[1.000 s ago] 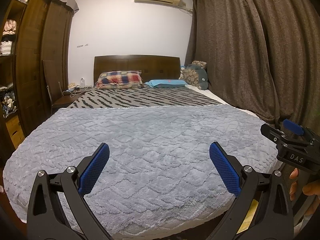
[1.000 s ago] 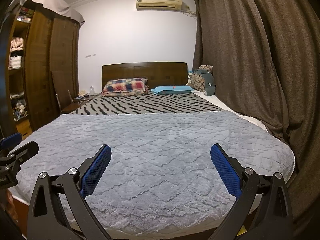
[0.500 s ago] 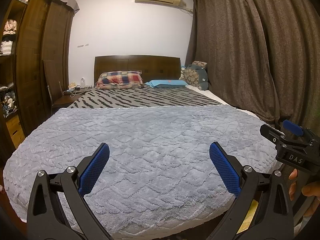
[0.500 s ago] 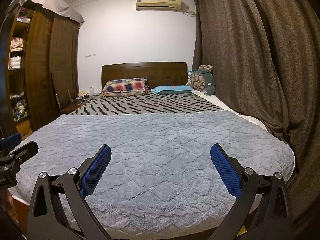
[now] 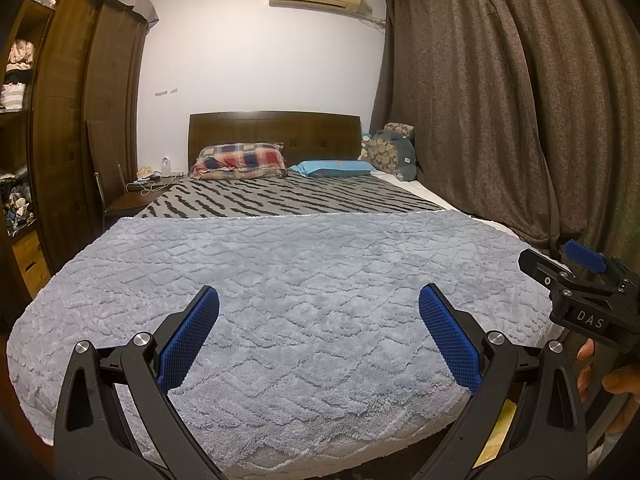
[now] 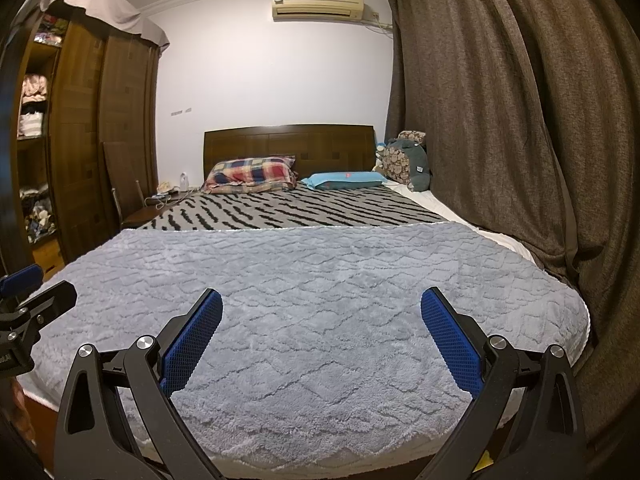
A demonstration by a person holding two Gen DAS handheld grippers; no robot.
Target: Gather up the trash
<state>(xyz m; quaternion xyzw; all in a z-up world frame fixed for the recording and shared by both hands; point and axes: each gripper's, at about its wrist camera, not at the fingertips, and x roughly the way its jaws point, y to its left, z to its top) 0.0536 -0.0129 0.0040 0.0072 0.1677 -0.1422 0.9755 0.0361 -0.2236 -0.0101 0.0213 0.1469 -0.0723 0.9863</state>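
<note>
Wide bed under fluffy grey quilted blanket, bare of litter. Left black blue-padded gripper and right black blue-padded gripper both spread wide, empty. No trash visible; weight, softness, grasp point impossible to judge yet.

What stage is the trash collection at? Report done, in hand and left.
Done: nothing shows as collected.

In hand: nothing. The left gripper and right gripper are both open and empty, held above the foot of the grey blanket.

Left: essentially everything. No trash is visible on the bed. The cluttered bedside table by the plaid pillow may be worth checking; its items are too small to identify.
</note>
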